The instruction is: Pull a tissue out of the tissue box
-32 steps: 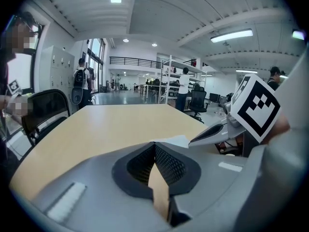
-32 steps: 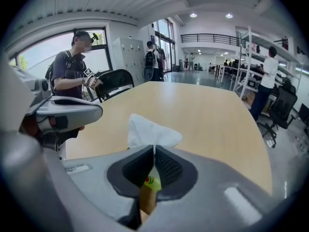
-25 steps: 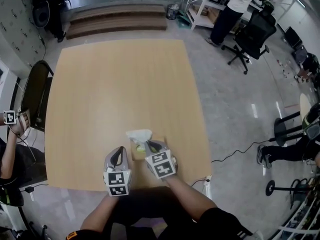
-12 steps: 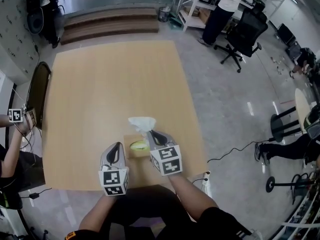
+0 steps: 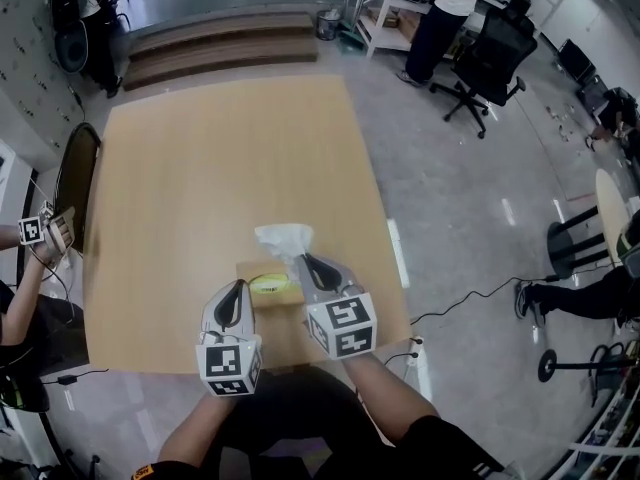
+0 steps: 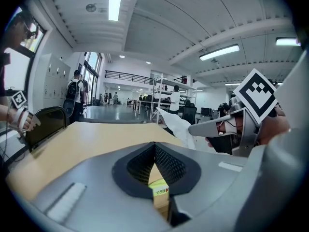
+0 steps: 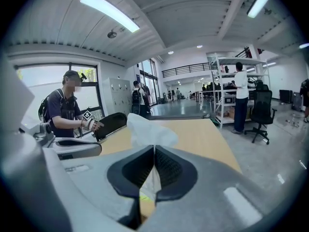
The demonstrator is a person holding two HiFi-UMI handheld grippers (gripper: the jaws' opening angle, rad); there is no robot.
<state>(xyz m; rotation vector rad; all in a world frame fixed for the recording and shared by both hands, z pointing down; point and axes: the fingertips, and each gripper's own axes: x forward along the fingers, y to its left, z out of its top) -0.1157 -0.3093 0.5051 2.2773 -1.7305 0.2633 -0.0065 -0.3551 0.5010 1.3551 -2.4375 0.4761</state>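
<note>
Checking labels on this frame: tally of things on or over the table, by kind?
Tissue box: 1
Tissue: 1
Grippers: 2 (left gripper, right gripper shut on the tissue)
Total: 4

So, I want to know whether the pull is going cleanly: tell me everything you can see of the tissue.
The tissue is white, thin, soft-looking paper, crumpled into loose folds. The right gripper is shut on its middle. The free upper part fans out beyond the jaws, and the lower end hangs toward the yellow-rimmed slot of the tissue box. Whether that end has cleared the slot cannot be told.
</note>
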